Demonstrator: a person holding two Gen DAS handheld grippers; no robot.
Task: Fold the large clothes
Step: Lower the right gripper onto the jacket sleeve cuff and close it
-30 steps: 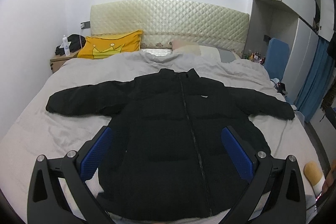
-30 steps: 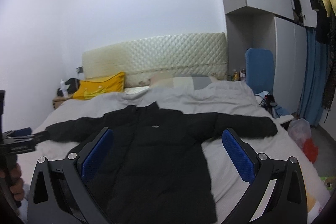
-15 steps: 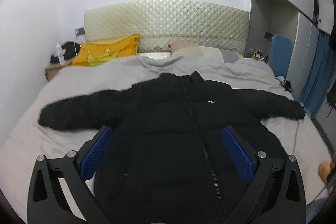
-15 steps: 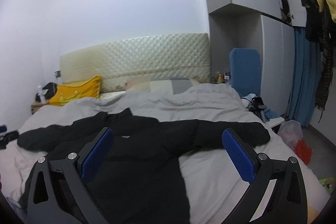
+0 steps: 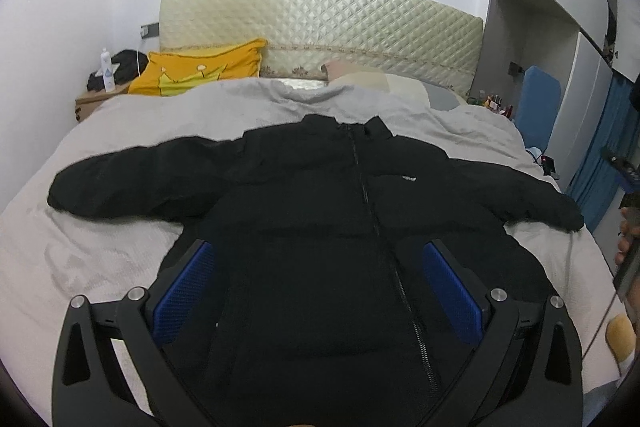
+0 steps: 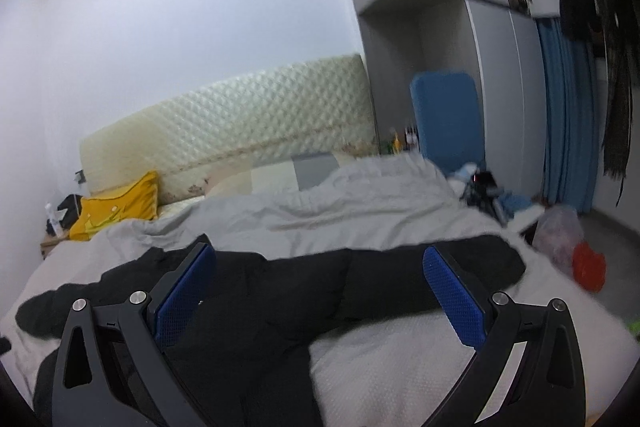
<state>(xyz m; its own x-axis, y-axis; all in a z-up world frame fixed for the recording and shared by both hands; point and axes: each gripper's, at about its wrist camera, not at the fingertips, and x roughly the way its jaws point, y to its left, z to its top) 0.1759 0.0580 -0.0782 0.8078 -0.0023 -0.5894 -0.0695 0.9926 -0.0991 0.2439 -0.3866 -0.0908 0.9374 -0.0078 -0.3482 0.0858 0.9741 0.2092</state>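
A black puffer jacket [image 5: 320, 227] is spread front-up on the bed [image 5: 100, 255], zipped, collar toward the quilted headboard [image 5: 320, 23], both sleeves stretched out sideways. Nothing has been folded yet. The left tongs [image 5: 318, 287] are held wide above the lower body of the jacket — nothing is gripped. The right tongs [image 6: 316, 291] are likewise spread wide and empty, aimed at the right sleeve [image 6: 440, 275], which lies toward the bed's edge. The first fold is best begun at a sleeve: the cuff should be pinched through both layers of padding, lifted only slightly, and carried across the chest — padded fabric springs back, so it should be pressed flat.
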